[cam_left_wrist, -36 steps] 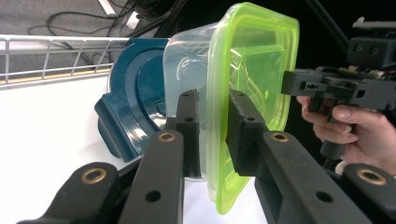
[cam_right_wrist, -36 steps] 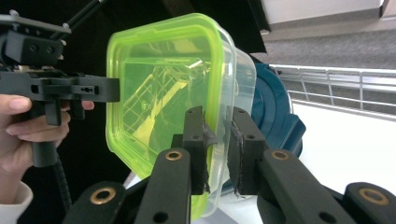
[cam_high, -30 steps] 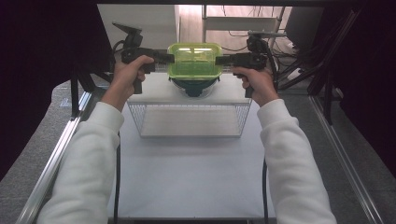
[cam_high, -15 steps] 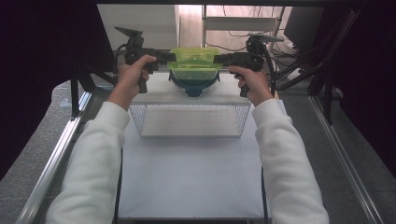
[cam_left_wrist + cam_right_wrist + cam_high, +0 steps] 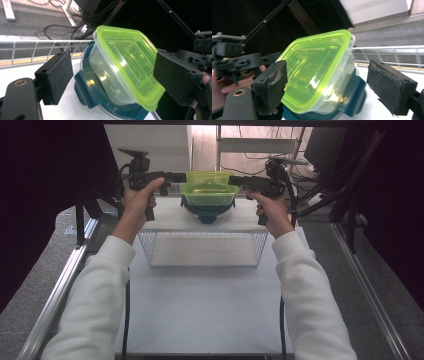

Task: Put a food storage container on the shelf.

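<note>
Both grippers, left gripper point(image 5: 181, 178) and right gripper point(image 5: 234, 181), have just been opening, jaws wide around the green-lidded container point(image 5: 208, 187) on the white shelf point(image 5: 170, 220); cables cross the floor point(image 5: 30, 20) behind.

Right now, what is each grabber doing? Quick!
Left gripper: jaws just opened, beside the green-lidded box, holding nothing.
Right gripper: just opened too, holding nothing.

Left tongs point(image 5: 182, 178) and right tongs point(image 5: 233, 180) level, jaws just opened

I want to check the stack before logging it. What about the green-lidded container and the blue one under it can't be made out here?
- Green-lidded container: its contents, blurred by glare in both gripper views.
- Blue container: its top, covered by the container above; its base cut off in the left gripper view.
- Wire rack: far side hidden by the stack.
</note>
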